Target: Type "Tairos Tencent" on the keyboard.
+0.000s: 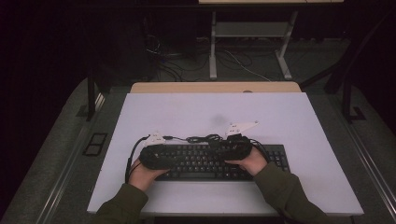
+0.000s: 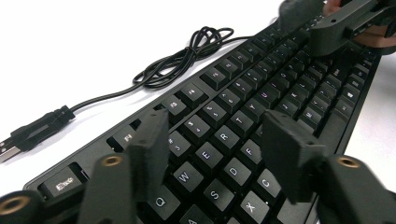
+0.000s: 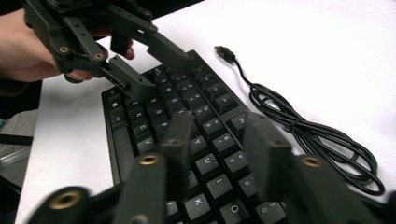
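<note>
High view: black keyboard (image 1: 212,161) lies flat on white bench (image 1: 299,116), near the front edge, roughly centred, long side parallel to that edge. Its cable (image 1: 205,138) sits bunched in a loose coil just behind the kbd's back edge, USB plug (image 2: 7,148) loose on the bench, not plugged into anything. Left claw (image 1: 154,156) hovers over the kbd's left end, right claw (image 1: 236,148) over the mid-right section; both hands approach from the front edge. Left gripper view: left claw (image 2: 215,149) jaws partly open, straddling the Q/W/E/R area, nothing clamped betw. them; can't tell if the tips touch the keycaps. Right gripper view: right claw (image 3: 224,154) jaws also partly open over the U/K/O region, holding nothing. Handling est.: kbd is a rigid plastic slab, light to moderate wt, shouldn't flex when lifted by both ends. Keycaps are smooth, spring-loaded and pop-off types, so poor grip pts; pressing down just depresses keys. Best hold, in my judgement: pinch front and back edges of the case at each end, one claw per end, keep level. Bezel is thin and slick, so expect slip if grabbed one-sided. Cable is soft and floppy, will trail and may snag on the claws; plug end light, drags freely.
</note>
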`<state>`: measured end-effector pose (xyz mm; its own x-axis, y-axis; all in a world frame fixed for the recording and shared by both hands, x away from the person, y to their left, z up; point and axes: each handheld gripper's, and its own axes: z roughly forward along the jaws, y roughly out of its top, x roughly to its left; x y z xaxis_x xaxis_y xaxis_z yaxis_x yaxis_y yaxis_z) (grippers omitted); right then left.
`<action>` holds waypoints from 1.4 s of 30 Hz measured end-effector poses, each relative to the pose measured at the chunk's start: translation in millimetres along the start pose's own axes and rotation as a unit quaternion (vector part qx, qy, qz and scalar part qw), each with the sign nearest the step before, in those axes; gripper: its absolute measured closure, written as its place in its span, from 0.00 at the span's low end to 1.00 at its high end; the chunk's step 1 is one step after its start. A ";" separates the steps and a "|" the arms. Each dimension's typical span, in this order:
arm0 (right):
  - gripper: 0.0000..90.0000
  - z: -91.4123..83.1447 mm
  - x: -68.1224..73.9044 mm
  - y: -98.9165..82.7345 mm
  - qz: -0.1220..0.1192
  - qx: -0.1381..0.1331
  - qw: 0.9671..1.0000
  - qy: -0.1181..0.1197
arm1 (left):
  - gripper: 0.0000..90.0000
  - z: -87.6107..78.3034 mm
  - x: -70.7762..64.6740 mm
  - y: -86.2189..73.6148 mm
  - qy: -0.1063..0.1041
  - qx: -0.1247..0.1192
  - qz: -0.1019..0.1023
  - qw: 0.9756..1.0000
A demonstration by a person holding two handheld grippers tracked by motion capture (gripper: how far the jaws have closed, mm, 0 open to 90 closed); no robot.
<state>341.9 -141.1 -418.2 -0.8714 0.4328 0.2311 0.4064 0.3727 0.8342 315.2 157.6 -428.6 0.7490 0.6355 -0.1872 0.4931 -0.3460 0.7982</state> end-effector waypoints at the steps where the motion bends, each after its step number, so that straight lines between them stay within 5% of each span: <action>1: 0.78 0.2 0.7 0.0 -0.001 0.001 1.000 0.002 | 0.42 0.1 0.0 0.0 0.000 0.000 0.000 1.000; 8: 0.99 2.6 6.6 -1.4 -0.011 0.015 1.000 0.014 | 0.36 0.1 -0.5 0.0 0.004 -0.003 0.005 1.000; 42: 0.99 29.6 28.8 -12.1 -0.035 0.095 0.994 0.029 | 0.33 1.4 -3.1 1.1 0.003 -0.005 0.008 1.000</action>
<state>320.0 -108.9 -436.4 -0.9116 0.3544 0.2085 0.3838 0.5515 0.7406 314.1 154.2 -428.0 0.7539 0.6343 -0.1710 0.4765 -0.3488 0.8070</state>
